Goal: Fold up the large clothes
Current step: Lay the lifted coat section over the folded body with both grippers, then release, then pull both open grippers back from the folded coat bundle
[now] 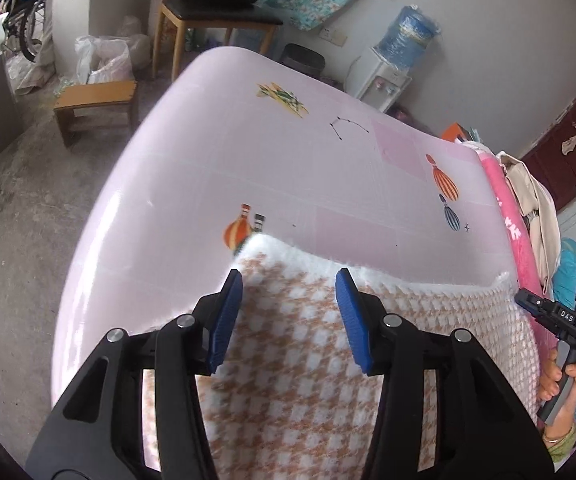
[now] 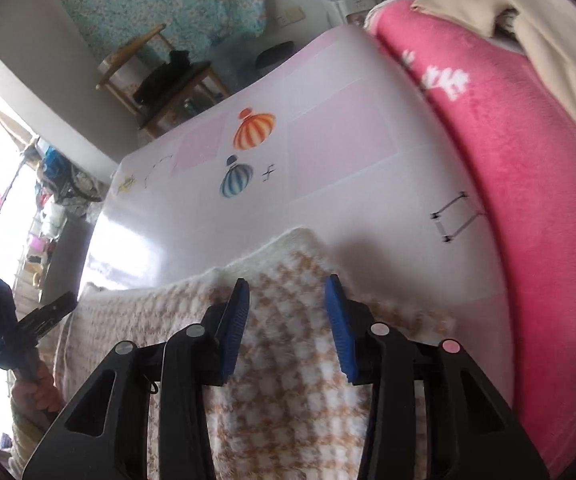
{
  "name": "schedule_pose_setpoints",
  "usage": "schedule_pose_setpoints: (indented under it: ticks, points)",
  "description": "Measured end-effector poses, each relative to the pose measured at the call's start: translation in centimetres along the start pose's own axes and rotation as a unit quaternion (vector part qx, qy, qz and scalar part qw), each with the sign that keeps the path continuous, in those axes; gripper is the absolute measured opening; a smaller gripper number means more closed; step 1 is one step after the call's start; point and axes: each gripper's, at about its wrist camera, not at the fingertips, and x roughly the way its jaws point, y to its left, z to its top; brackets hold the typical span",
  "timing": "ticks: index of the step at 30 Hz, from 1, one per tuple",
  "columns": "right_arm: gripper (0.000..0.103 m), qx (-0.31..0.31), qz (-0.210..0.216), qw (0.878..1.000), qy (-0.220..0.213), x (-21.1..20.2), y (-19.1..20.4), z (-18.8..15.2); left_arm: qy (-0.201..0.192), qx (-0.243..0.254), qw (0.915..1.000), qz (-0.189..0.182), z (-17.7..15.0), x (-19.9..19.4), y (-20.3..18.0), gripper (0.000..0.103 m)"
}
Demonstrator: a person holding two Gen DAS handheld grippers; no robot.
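Nearest, left gripper (image 1: 290, 280) spread above the orange-and-white houndstooth garment (image 1: 296, 360), blue pads clear of the cloth, nothing pinched. Right gripper (image 2: 288, 286) likewise parted over the same garment (image 2: 288, 380), pads not pressing it. Garment lying flat on the pink sheet (image 1: 248, 168) of the bed, fuzzy white edge turned toward the far side. Beyond, balloon prints (image 2: 254, 128) on the sheet; a pink blanket (image 2: 528, 184) along its right side. Farther still, wooden chair (image 1: 216, 20), small stool (image 1: 96, 100), water dispenser (image 1: 388, 68) by the wall.
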Motion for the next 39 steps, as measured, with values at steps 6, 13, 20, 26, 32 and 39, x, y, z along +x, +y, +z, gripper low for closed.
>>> schedule_pose_setpoints:
  ticks: [6, 13, 20, 26, 32, 39]
  points:
    - [0.051, -0.077, -0.053, 0.994, -0.049, -7.1, 3.0, -4.0, -0.062, 0.081, 0.9947, -0.014, -3.0, -7.9, -1.8, 0.048]
    - [0.060, -0.191, -0.054, 0.979, -0.040, -10.5, 7.5, -15.9, -0.030, 0.197, 0.9798, -0.010, -13.8, -11.0, -5.6, 0.057]
    - [0.060, -0.115, -0.074, 0.991, -0.013, -8.4, 1.0, -19.6, -0.012, 0.186, 0.9816, 0.043, -18.3, -8.7, -2.6, 0.057]
    - [0.061, -0.105, -0.077, 0.990, -0.048, -12.4, 0.4, -21.1, -0.029, 0.188, 0.9816, 0.012, -19.8, -12.0, -2.6, 0.065]
    - [0.061, -0.113, -0.126, 0.985, -0.030, -10.6, 0.2, -22.1, -0.002, 0.194, 0.9799, 0.048, -21.0, -9.9, -2.2, 0.065]
    - [0.061, -0.177, -0.061, 0.979, -0.087, -11.8, 8.5, -23.0, -0.046, 0.226, 0.9727, 0.024, -20.9, -11.3, -6.4, 0.069]
